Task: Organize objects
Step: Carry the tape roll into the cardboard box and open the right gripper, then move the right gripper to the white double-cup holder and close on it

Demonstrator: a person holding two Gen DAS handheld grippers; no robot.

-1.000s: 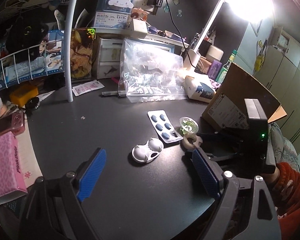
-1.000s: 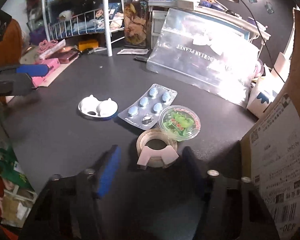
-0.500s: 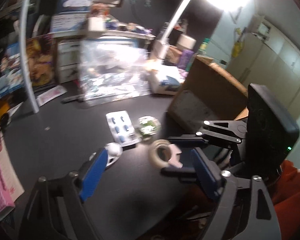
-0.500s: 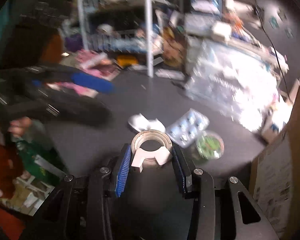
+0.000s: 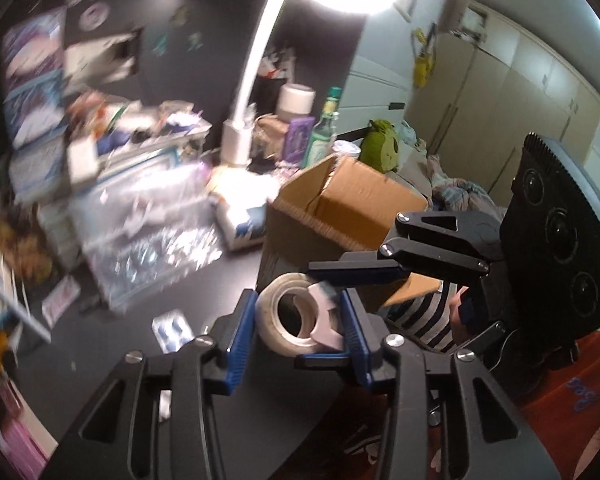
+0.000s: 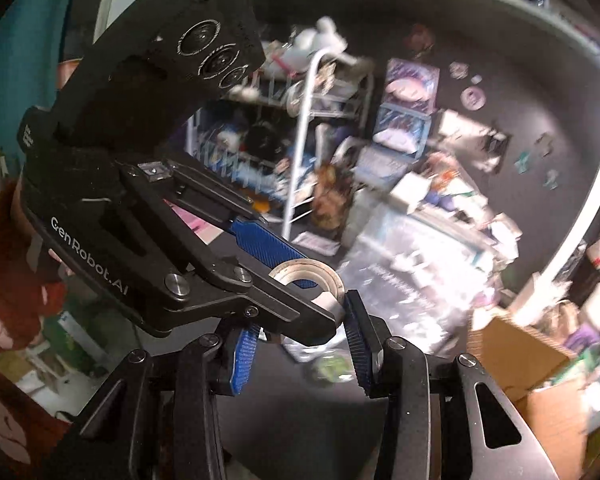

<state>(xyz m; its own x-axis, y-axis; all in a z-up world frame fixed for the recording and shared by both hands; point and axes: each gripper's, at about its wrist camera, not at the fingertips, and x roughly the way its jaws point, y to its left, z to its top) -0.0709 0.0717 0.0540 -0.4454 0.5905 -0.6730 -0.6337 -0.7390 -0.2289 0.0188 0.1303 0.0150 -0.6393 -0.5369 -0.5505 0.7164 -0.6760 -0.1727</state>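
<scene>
Above the dark counter [image 5: 112, 364], the tape roll [image 5: 288, 320] is pinched from both sides, the left gripper [image 5: 298, 332] having just closed its fingers onto it and the right gripper [image 6: 300, 336] clamping it crosswise, beside an open cardboard box [image 5: 340, 208].

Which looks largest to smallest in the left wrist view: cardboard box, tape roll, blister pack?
1. cardboard box
2. tape roll; it is close to the camera, so its true size against the box is unsure
3. blister pack
</scene>
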